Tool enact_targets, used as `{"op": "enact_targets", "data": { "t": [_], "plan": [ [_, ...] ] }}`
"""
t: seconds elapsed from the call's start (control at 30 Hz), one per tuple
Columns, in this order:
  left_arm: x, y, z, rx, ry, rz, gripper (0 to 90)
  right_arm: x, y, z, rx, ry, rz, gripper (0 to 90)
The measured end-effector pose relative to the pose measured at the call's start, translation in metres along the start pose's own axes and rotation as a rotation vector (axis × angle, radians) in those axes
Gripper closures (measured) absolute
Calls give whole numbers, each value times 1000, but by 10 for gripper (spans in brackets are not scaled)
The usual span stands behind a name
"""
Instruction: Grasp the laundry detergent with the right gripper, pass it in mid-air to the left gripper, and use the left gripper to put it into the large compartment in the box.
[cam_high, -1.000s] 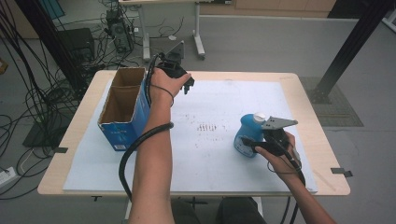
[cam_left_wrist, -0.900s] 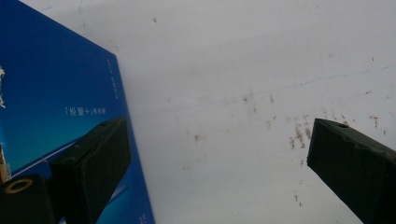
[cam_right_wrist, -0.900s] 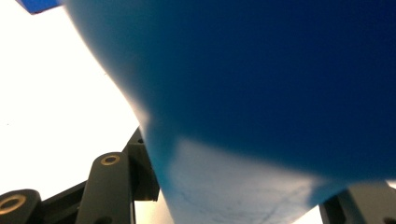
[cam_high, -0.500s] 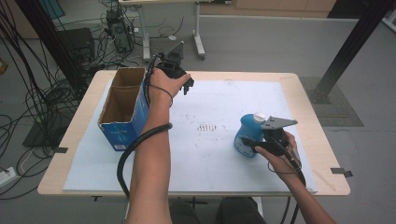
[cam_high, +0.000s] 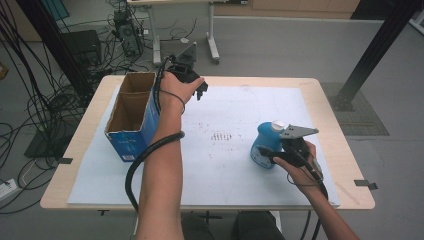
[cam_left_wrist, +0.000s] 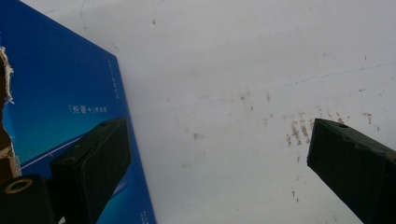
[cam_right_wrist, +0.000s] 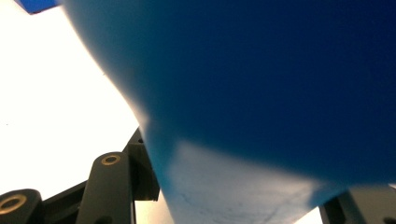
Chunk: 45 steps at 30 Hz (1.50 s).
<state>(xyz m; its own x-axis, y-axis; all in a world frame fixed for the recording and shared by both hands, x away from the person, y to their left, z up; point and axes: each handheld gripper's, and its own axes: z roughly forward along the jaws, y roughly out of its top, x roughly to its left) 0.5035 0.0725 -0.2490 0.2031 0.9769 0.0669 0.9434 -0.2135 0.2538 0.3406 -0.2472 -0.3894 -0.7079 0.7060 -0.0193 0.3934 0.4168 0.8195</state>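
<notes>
A blue bottle (cam_high: 262, 141) with a white cap stands on the white sheet (cam_high: 220, 170) at the right of the table. My right gripper (cam_high: 265, 152) is shut on its body from the near side. In the right gripper view the bottle (cam_right_wrist: 261, 84) sits close up, pressed between the jaws of the right gripper (cam_right_wrist: 238, 198). An open-topped blue cardboard box (cam_high: 134, 144) stands at the left. My left gripper (cam_high: 199, 90) hovers just right of the box's far end. Its wide-apart jaws hold nothing in the left gripper view (cam_left_wrist: 217, 140), with the box wall (cam_left_wrist: 65, 93) beside one jaw.
Brown smudges (cam_high: 222, 136) mark the middle of the sheet. Tangled cables (cam_high: 45, 100) and equipment lie on the floor to the left. A desk frame (cam_high: 212, 45) stands behind the table and a black post (cam_high: 370, 55) at the right.
</notes>
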Motion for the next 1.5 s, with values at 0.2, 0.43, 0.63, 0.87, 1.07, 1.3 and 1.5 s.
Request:
{"op": "enact_targets", "data": {
  "t": [0.2, 0.43, 0.63, 0.87, 1.07, 1.3, 1.5],
  "plan": [
    [0, -1, -1, 0, 4, 2, 69, 0, 0, 0, 0, -1, 5, 424],
    [0, -1, -1, 0, 4, 3, 70, 0, -1, 0, -7, 0, 1, 429],
    [-1, 0, 0, 2, 6, 6, 69, 0, -1, 0, -9, 0, -2, 442],
    [-1, -1, 0, 3, 6, 4, 70, 0, 0, 0, -4, 0, 4, 454],
    [0, -1, -3, 0, 7, 5, 70, 0, -1, 0, -7, 0, 7, 457],
    [2, -2, -5, -7, 5, 1, 70, 0, -1, 0, -6, -1, 9, 457],
    [2, -2, -5, -8, 5, 0, 70, 1, -1, 0, -6, -3, 9, 457]
  ]
}}
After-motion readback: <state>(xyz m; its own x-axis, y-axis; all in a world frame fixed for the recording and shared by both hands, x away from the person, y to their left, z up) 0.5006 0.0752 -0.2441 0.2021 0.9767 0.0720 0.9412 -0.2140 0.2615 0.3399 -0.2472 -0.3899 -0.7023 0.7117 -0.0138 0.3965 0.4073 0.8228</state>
